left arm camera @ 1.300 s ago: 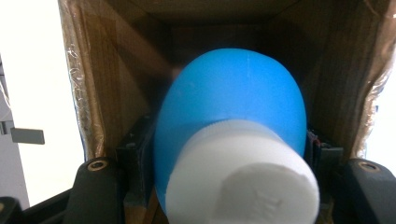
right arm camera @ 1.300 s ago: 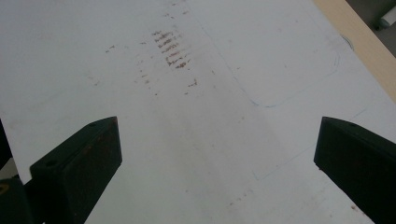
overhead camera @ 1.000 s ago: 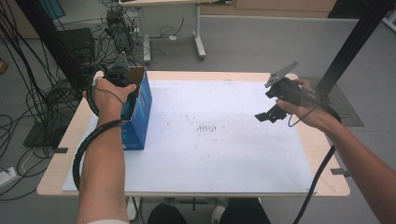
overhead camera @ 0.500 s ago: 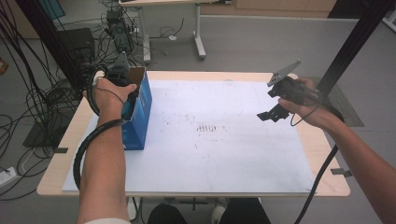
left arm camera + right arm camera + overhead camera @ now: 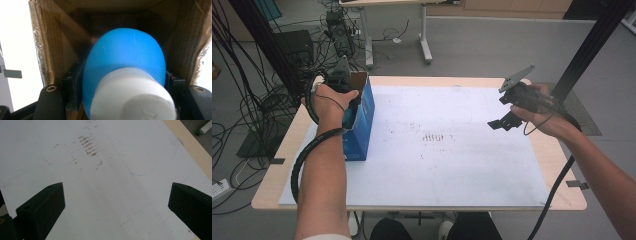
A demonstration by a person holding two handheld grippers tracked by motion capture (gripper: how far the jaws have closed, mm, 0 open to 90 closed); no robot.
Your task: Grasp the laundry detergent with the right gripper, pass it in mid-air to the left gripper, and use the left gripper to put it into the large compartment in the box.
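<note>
A blue bottle (image 5: 125, 57) with a white cap (image 5: 132, 97) sits between my left gripper's (image 5: 122, 82) jaws, which press on its sides. It is inside an open cardboard box (image 5: 57, 42), cap toward the camera. In the high view the box (image 5: 362, 125) is blue outside and stands at the table's left. My left gripper (image 5: 353, 91) reaches into its open top, with the hand over it. My right gripper (image 5: 504, 122) hovers above the white sheet (image 5: 437, 165) at the right. Its jaws stand wide apart (image 5: 115, 202) with nothing between them.
The white sheet covers most of the wooden table (image 5: 562, 170) and carries brown smudge marks (image 5: 437, 137) near its middle. Cables (image 5: 242, 115) and equipment stand on the floor to the left. A second table's legs (image 5: 424, 35) are behind.
</note>
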